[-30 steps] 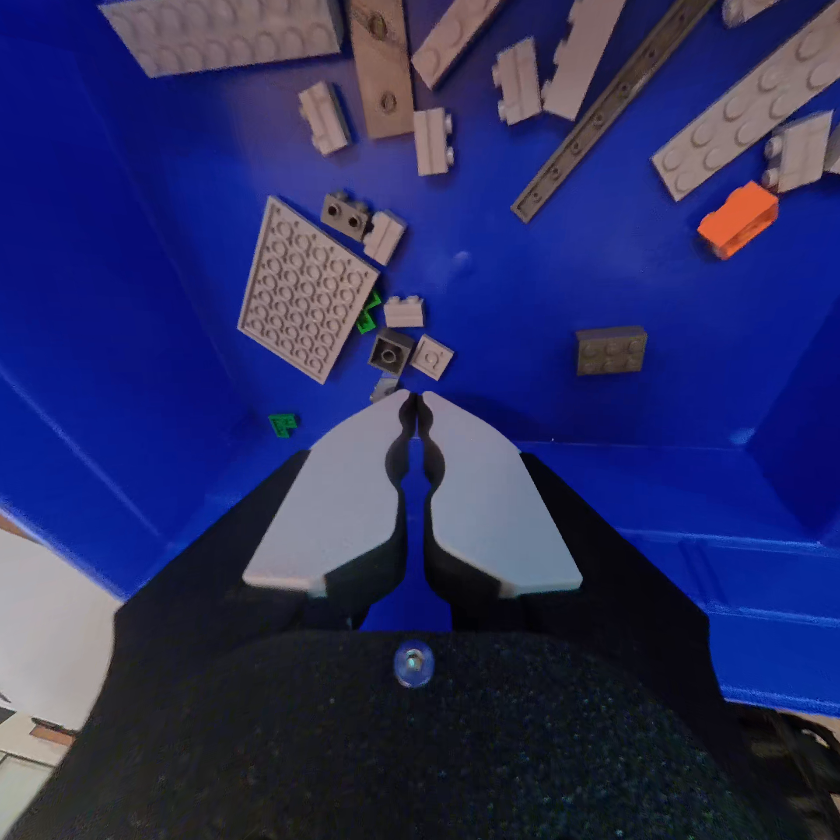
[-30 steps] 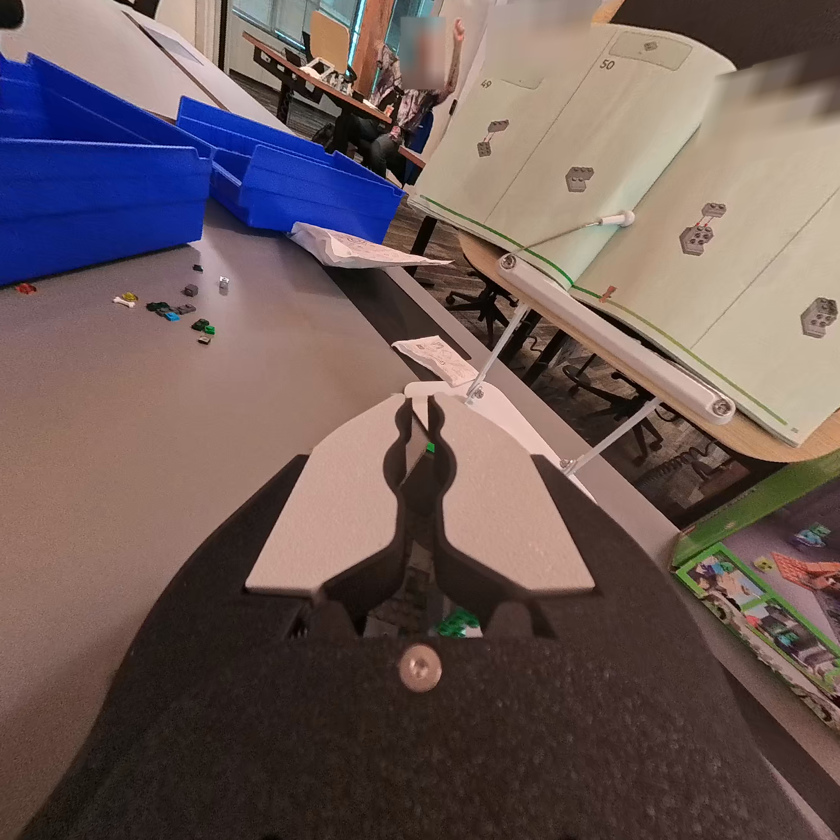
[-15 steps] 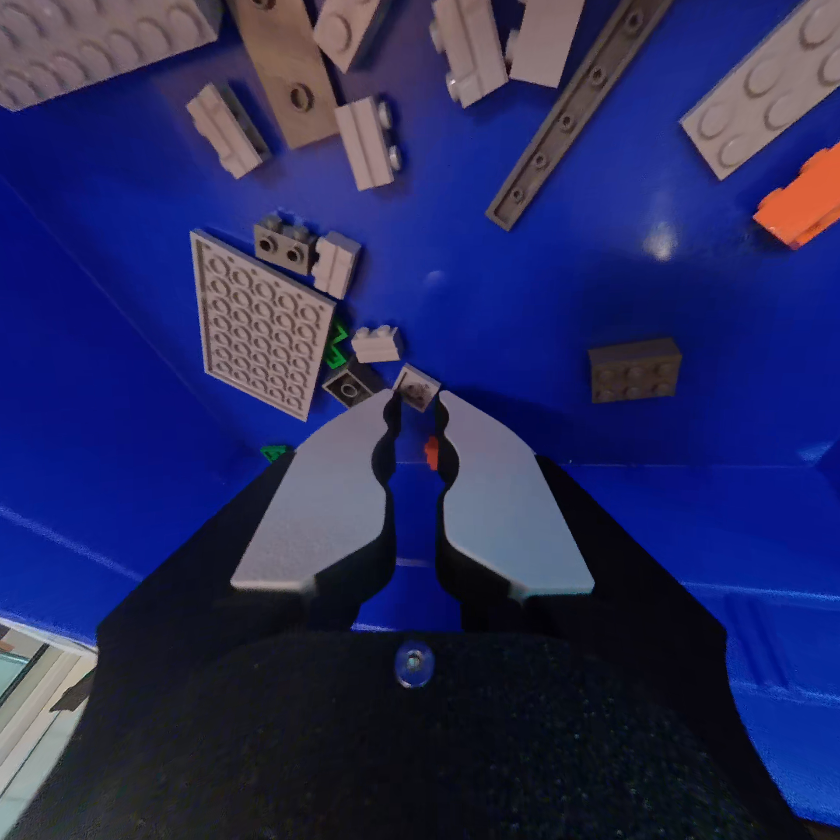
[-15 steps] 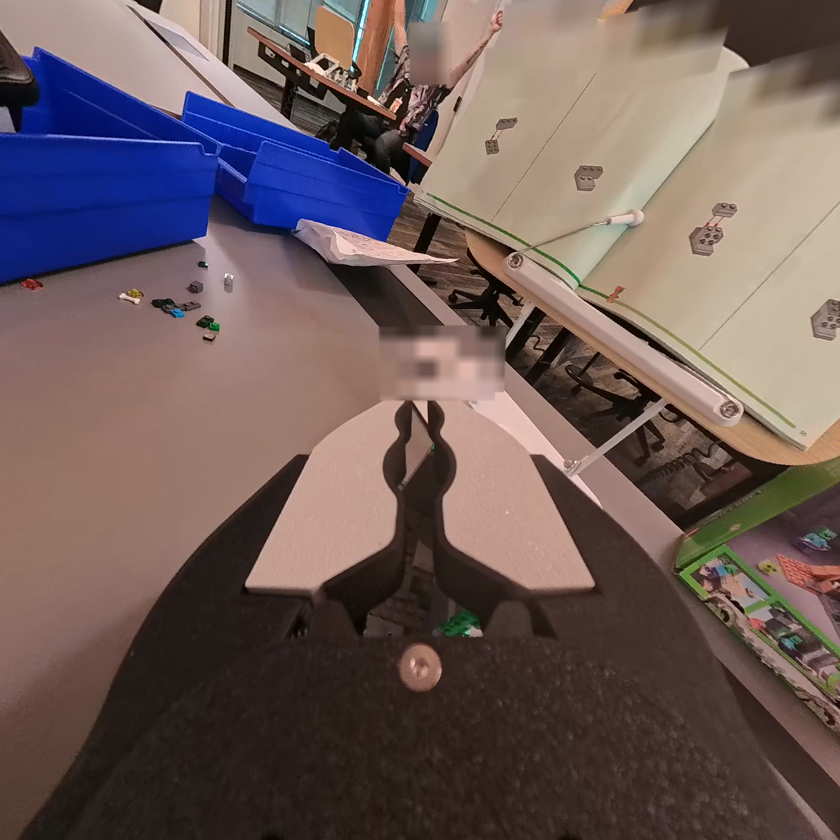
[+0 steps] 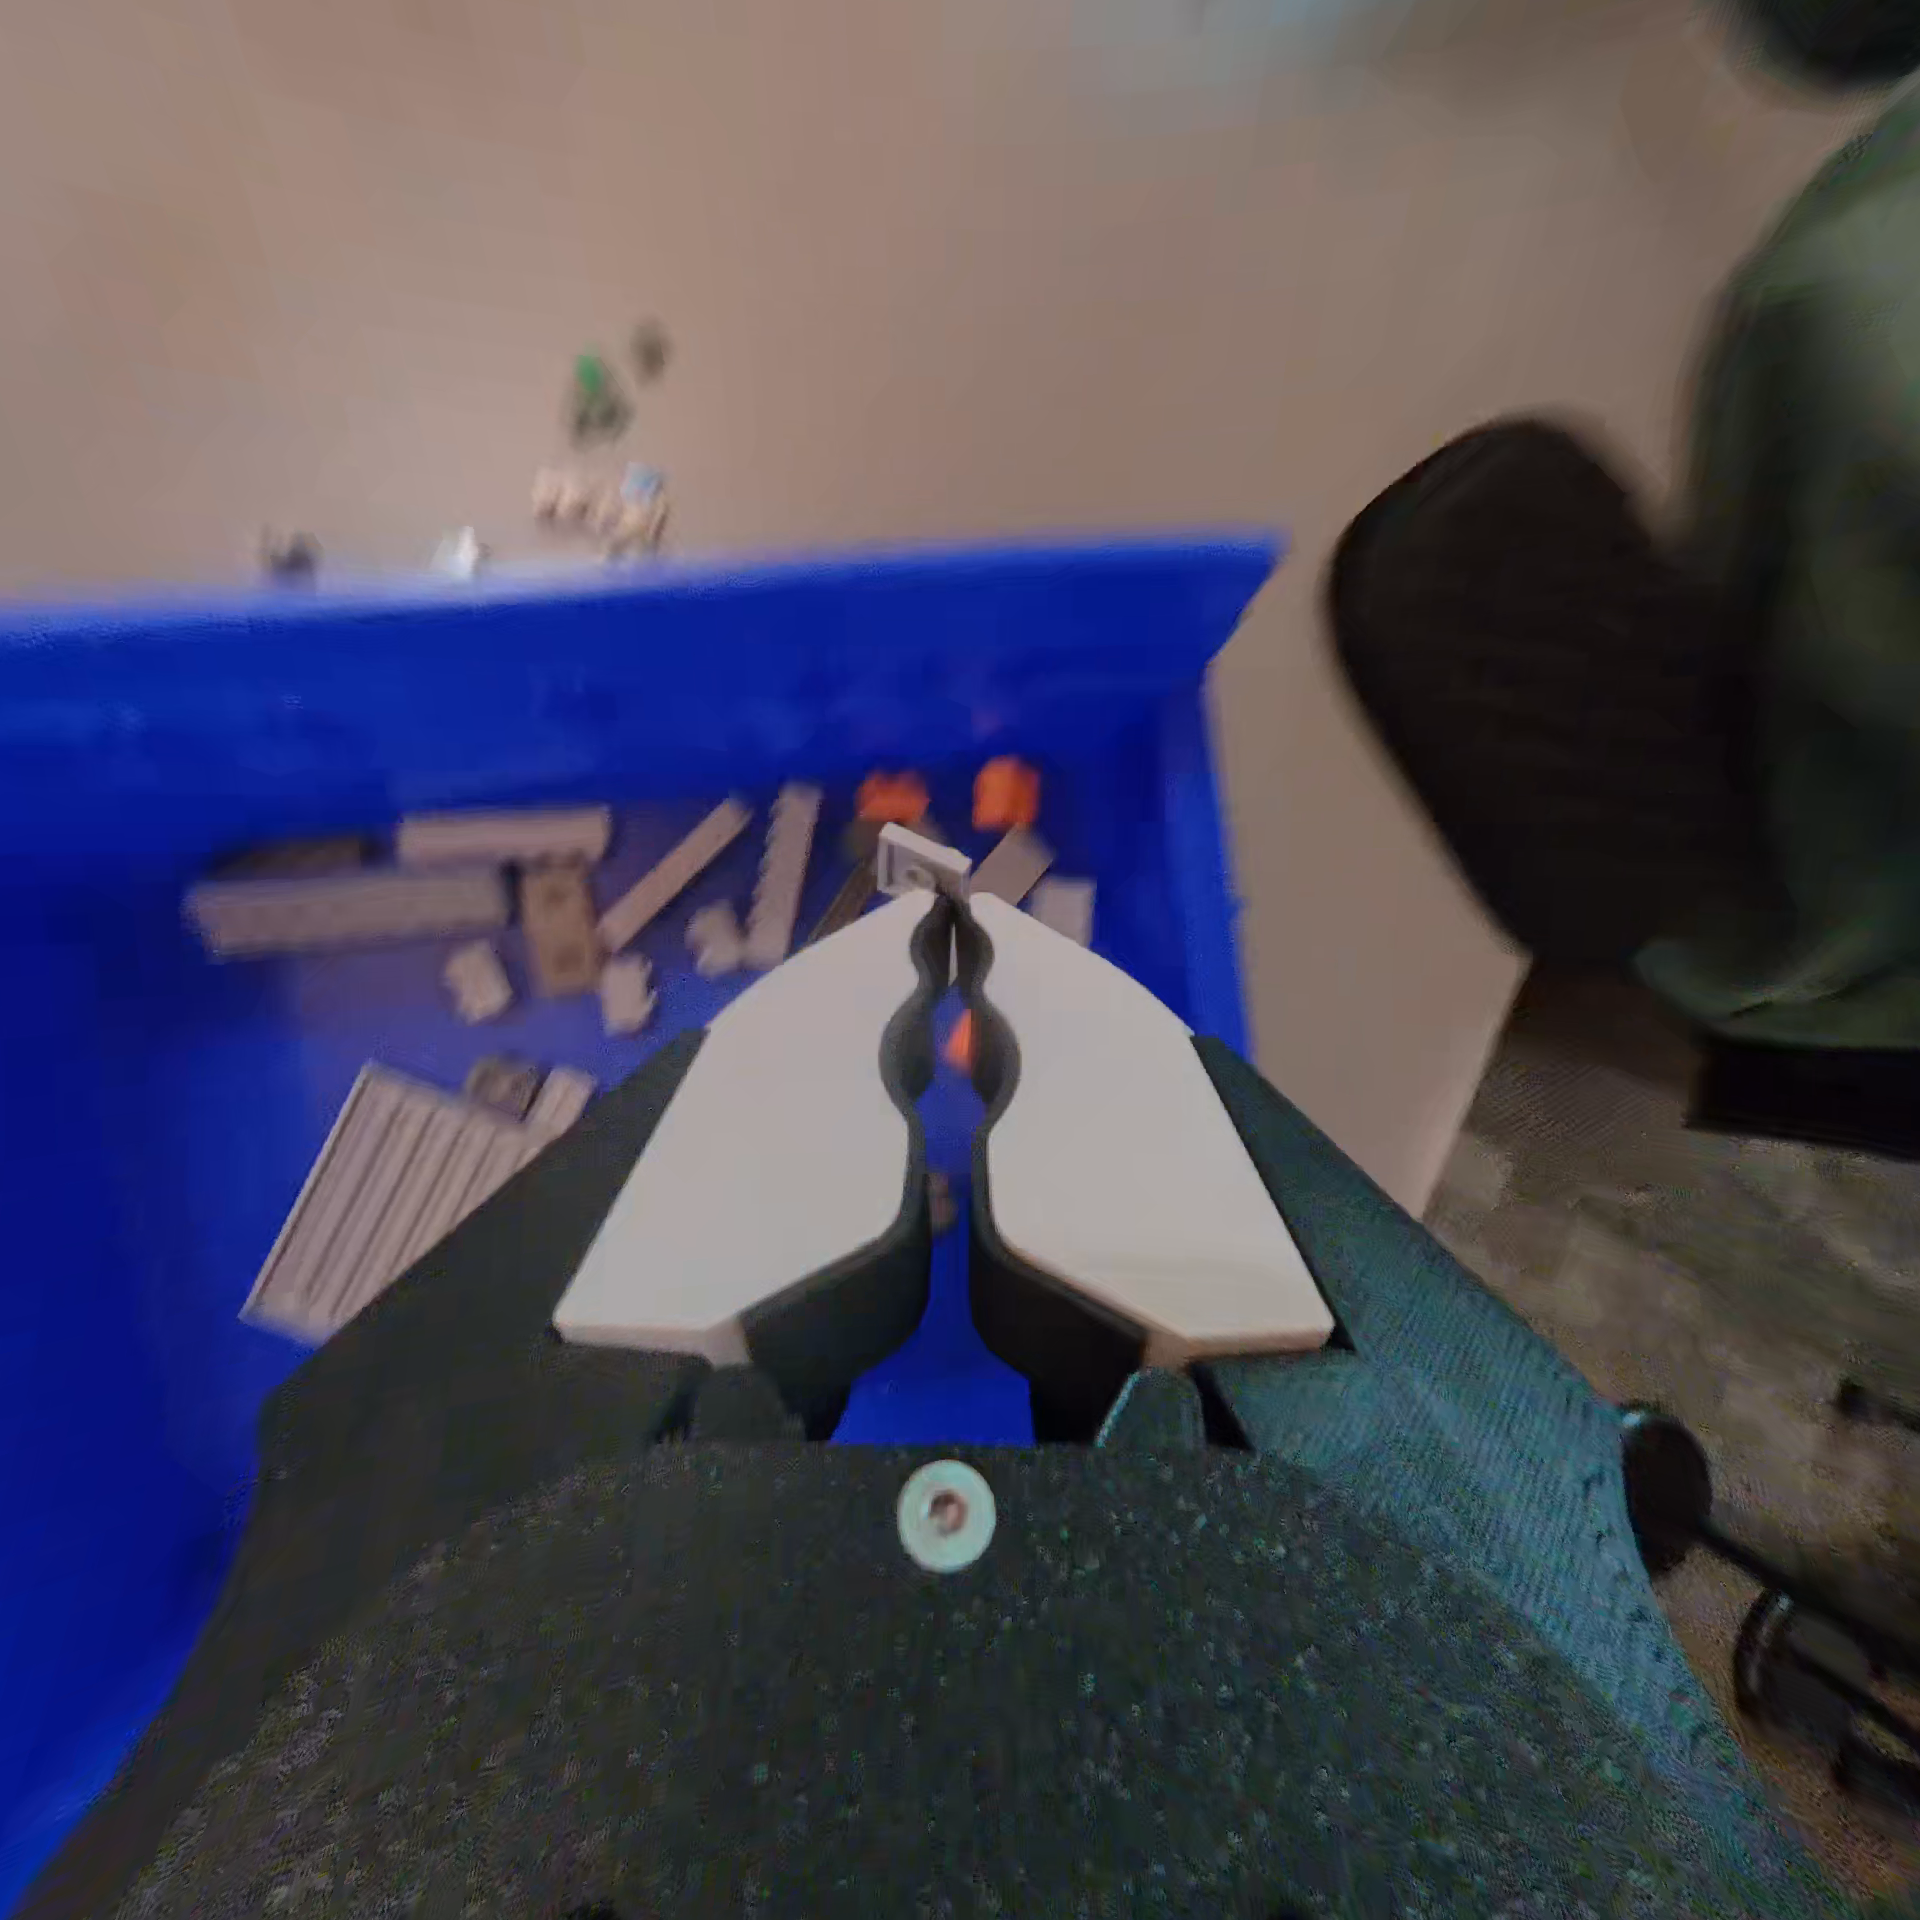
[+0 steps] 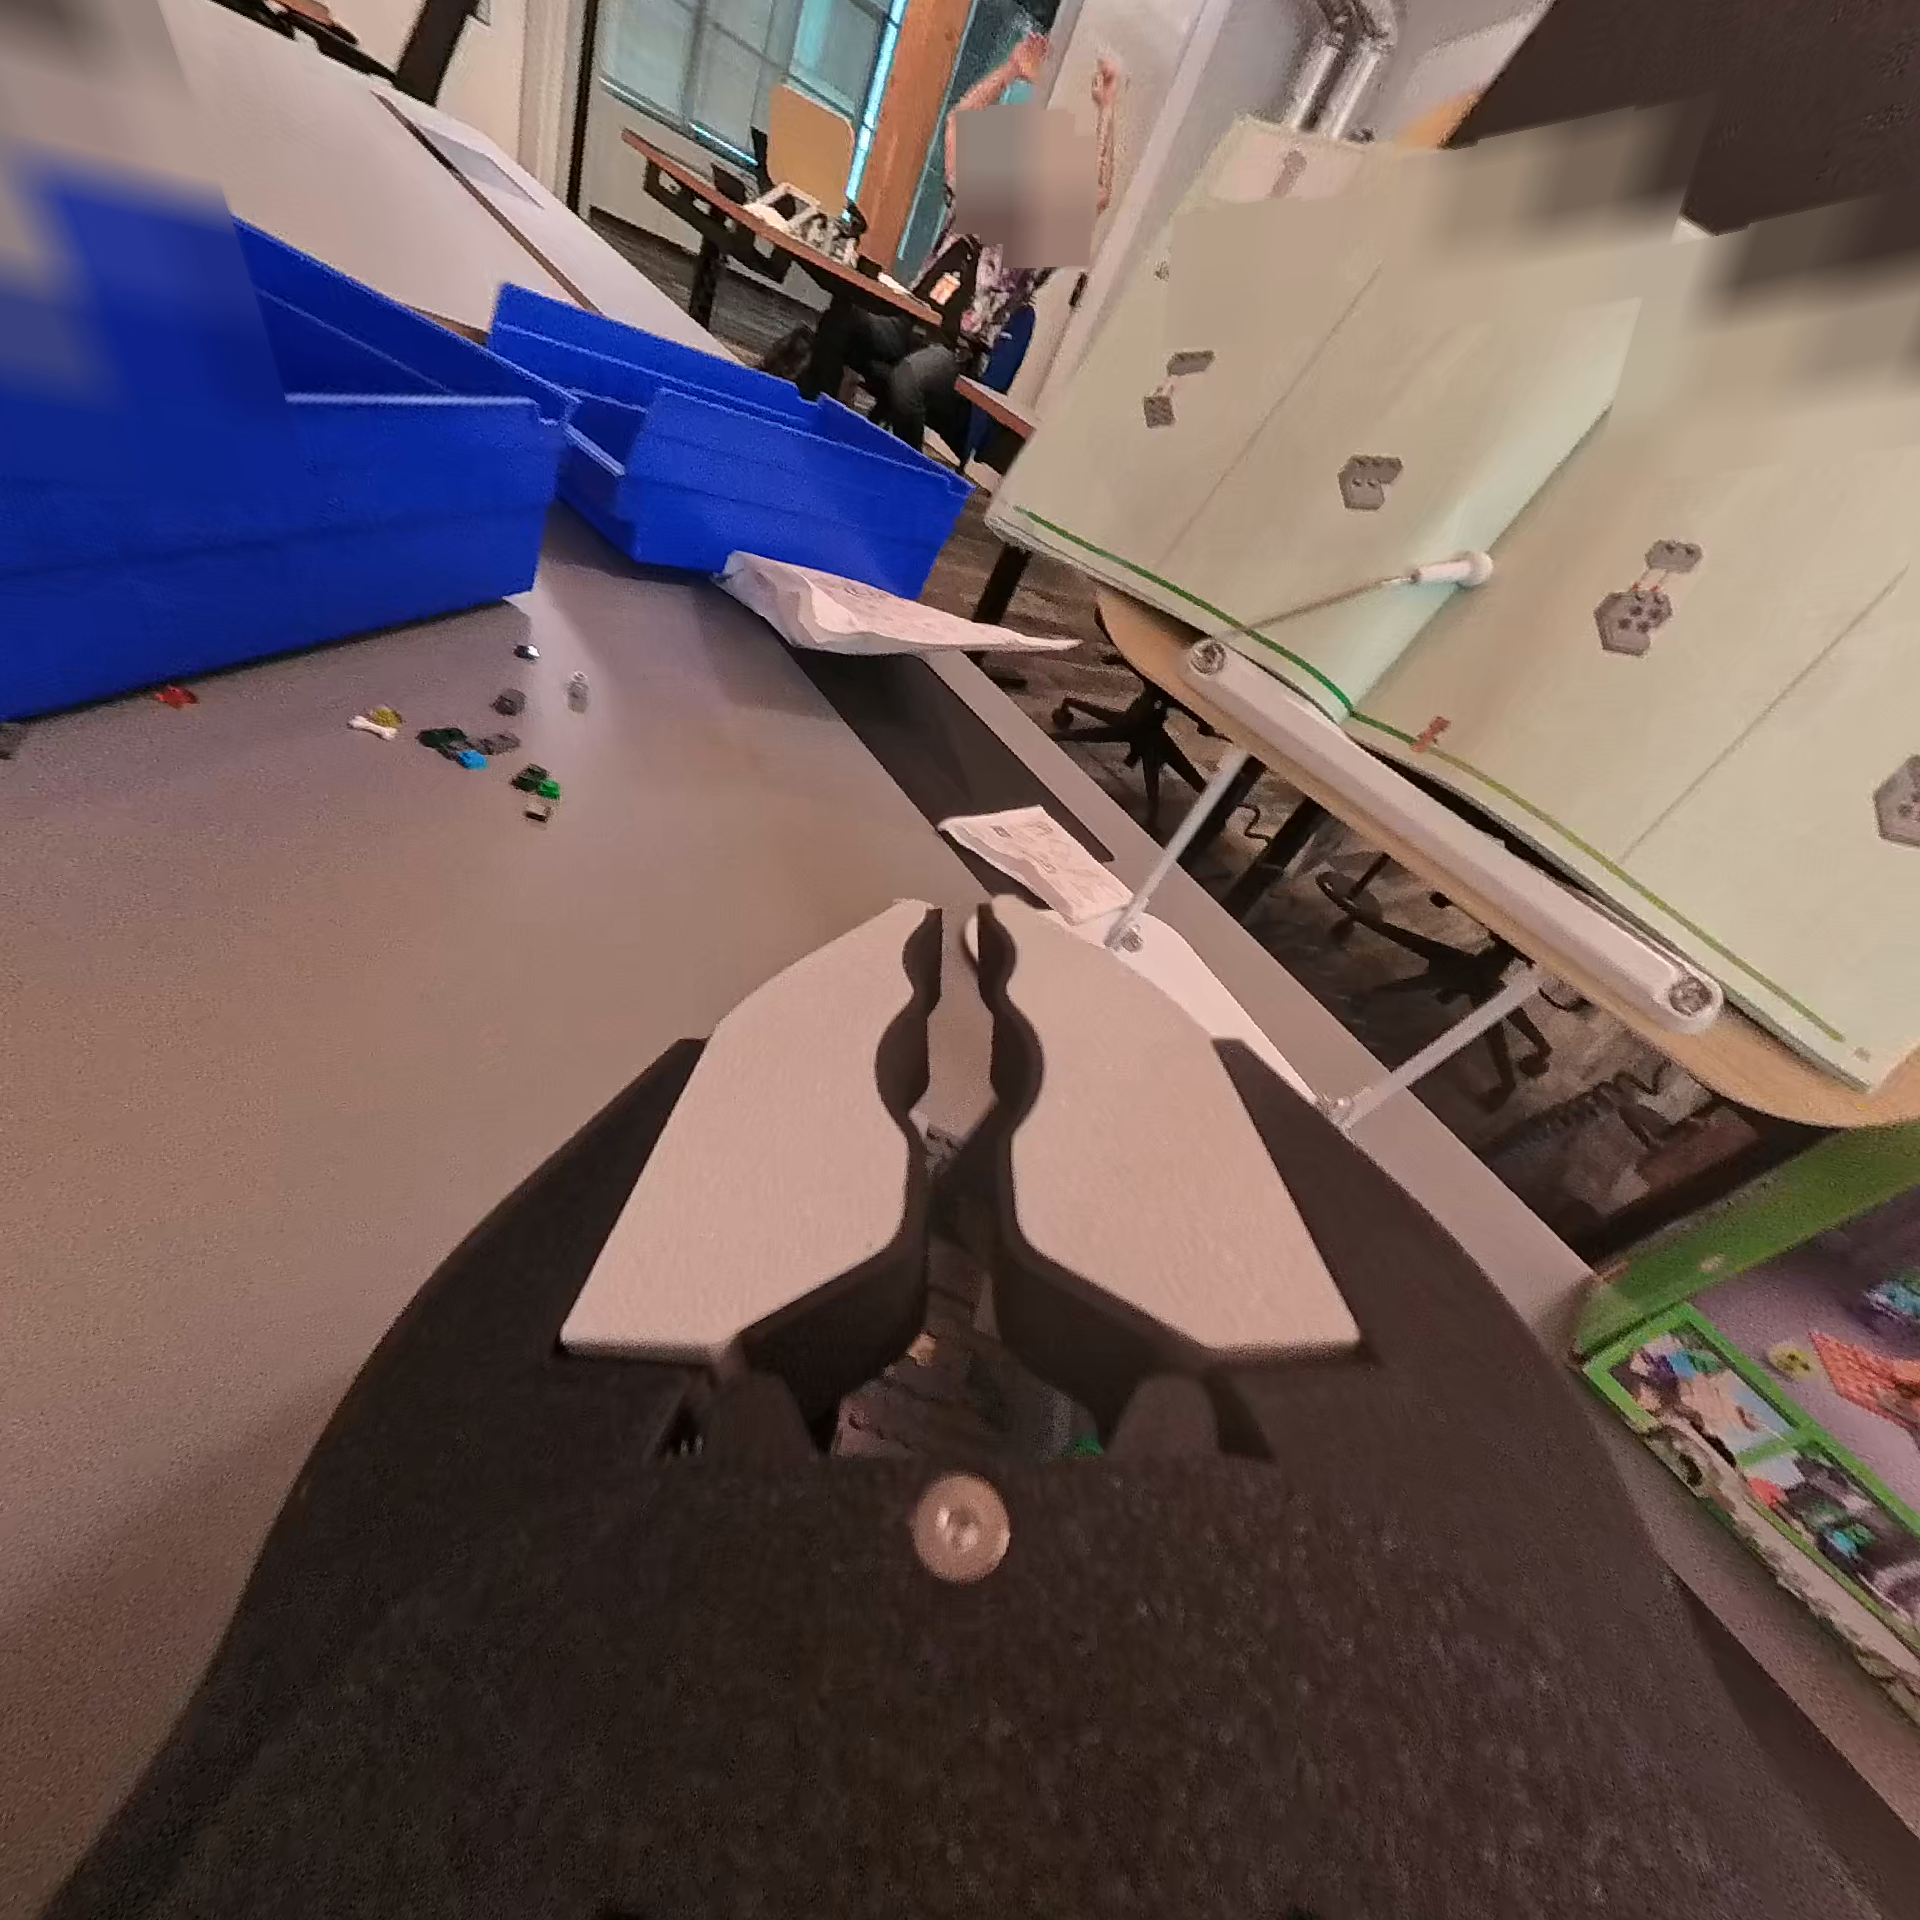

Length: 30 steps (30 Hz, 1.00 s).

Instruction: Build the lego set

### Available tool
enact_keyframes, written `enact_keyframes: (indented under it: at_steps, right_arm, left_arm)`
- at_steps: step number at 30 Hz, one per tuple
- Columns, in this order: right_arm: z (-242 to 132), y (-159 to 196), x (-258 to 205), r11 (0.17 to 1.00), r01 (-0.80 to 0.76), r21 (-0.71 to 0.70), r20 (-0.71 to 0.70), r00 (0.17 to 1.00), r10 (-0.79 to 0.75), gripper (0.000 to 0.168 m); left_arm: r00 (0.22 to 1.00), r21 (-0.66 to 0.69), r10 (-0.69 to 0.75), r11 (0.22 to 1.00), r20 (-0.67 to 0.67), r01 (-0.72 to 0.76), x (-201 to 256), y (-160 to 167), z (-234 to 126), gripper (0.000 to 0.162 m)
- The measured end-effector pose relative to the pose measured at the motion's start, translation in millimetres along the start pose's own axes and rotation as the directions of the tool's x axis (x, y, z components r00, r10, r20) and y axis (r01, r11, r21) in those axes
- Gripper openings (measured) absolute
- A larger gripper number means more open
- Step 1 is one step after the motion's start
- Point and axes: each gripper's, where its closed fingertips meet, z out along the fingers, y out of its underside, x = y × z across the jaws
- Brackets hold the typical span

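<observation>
My left claw [image 5: 948, 906] is pinching a small grey plate [image 5: 921, 858] at its very tips, fingers nearly touching, the plate sticking up and tilted above the blue bin [image 5: 623, 665]. Below it in the bin, grey bricks [image 5: 343, 909] are lying loose, a large studded plate [image 5: 405, 1174] at the near left, orange bricks [image 5: 1003, 795] at the far right. The picture is blurring. Small bits [image 5: 603, 509] are sitting on the table [image 5: 935, 260] beyond the bin's far wall. A person in a green sleeve [image 5: 1829, 520] is showing at the right, a dark blurred shape in front of them.

My right claw [image 6: 958, 920] is hovering over the grey table [image 6: 260, 987], fingers almost together, clamping a thin grey piece [image 6: 951, 1060] edge-on between them. Dark and green parts [image 6: 935, 1392] are showing deeper in the gap, too hidden for me to tell what they are. Far left, blue bins [image 6: 312, 488] are standing, small loose bits [image 6: 468, 743] scattered near them. The open instruction book [image 6: 1507, 582] is resting on a stand at the right, the set's box [image 6: 1766, 1455] lying near right.
</observation>
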Motion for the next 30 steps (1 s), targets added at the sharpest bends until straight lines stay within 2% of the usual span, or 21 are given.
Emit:
enact_keyframes:
  at_steps: [5,8,11,15,19,24,26,30]
  right_arm:
    - [-5.4,-29.9,-40.1,0.995,0.005,0.098,0.165,0.986,-0.021,0.010]
    - [-11.8,-50.0,-74.9,0.986,0.031,0.162,0.279,0.957,-0.076,0.019]
    - [-19.2,-67.6,-107.6,0.966,0.114,0.233,0.319,0.929,-0.187,0.029]
    - [-26.8,-70.9,-142.7,0.905,0.324,0.275,0.268,0.879,-0.395,0.036]
    - [-35.3,-60.3,-155.4,0.830,0.484,0.277,0.177,0.823,-0.540,0.036]
    - [-43.6,-52.6,-156.1,0.796,0.546,0.260,0.136,0.796,-0.590,0.029]
    - [-46.7,-49.3,-154.4,0.791,0.558,0.251,0.133,0.790,-0.599,0.019]
    - [-52.2,-43.4,-149.8,0.832,0.511,0.218,0.175,0.818,-0.548,0.016]
  left_arm:
    - [0.972,0.278,0.114,0.959,-0.206,-0.053,55.2,-70.8,1.0,0.001]
    - [0.943,0.359,0.188,0.930,-0.276,-0.080,83.0,-103.0,15.1,0.001]
    - [0.918,0.407,0.243,0.908,-0.314,-0.101,106.4,-131.5,36.6,0.001]
    - [0.898,0.400,0.275,0.908,-0.342,-0.125,127.5,-156.9,71.4,0.000]
    - [0.882,0.384,0.275,0.916,-0.383,-0.119,142.3,-174.5,96.2,0.001]
    - [0.867,0.369,0.272,0.923,-0.417,-0.112,156.0,-189.3,118.2,0.000]
    - [0.860,0.369,0.278,0.922,-0.429,-0.114,160.0,-192.7,123.5,0.001]
    - [0.855,0.380,0.278,0.919,-0.438,-0.105,162.4,-198.1,129.2,0.001]
